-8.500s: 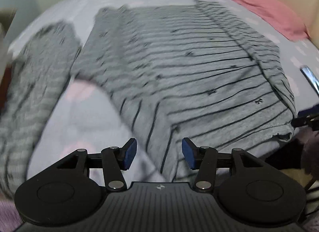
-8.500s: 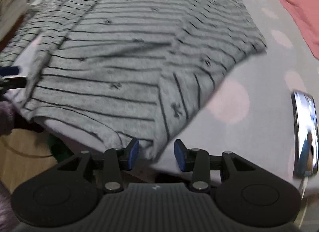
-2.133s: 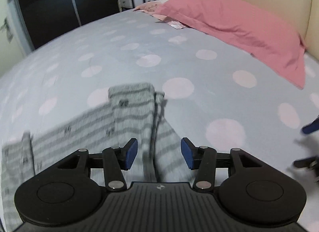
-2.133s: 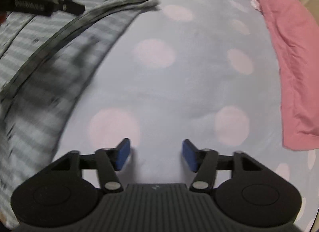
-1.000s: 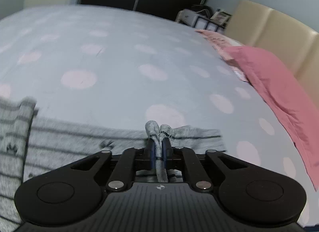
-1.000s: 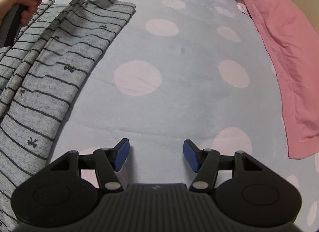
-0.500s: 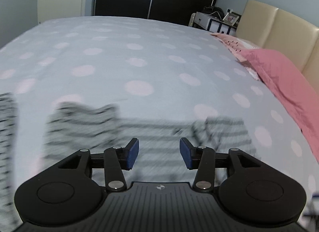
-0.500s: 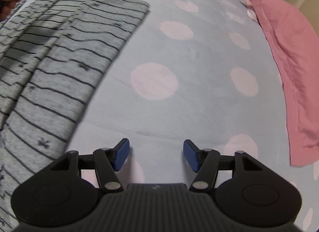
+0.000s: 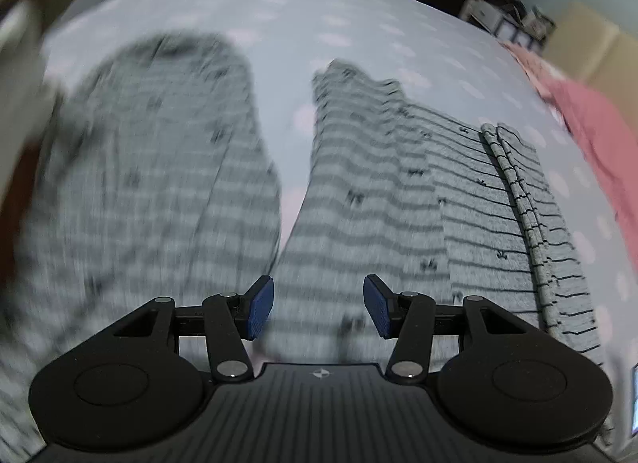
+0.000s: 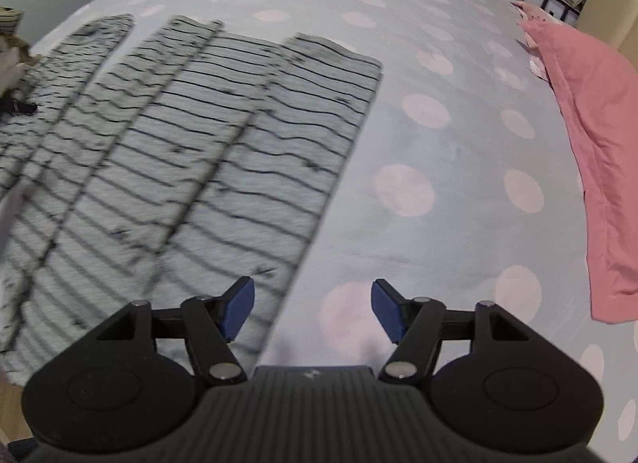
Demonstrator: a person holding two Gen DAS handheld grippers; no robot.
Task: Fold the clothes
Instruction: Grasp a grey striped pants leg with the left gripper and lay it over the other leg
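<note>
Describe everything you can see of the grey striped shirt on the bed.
The shirt is grey knit-looking fabric with thin dark horizontal stripes and small dark bow-like marks. It lies flat on the spotted bedsheet, folded lengthwise into overlapping panels, with a ribbed edge along one side. One sleeve lies apart from the body on the left. No fingers touch it; both grippers are above it, open.

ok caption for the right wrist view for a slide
Right gripper open above the edge of the grey striped garment laid on a polka-dot bedspread.
</note>
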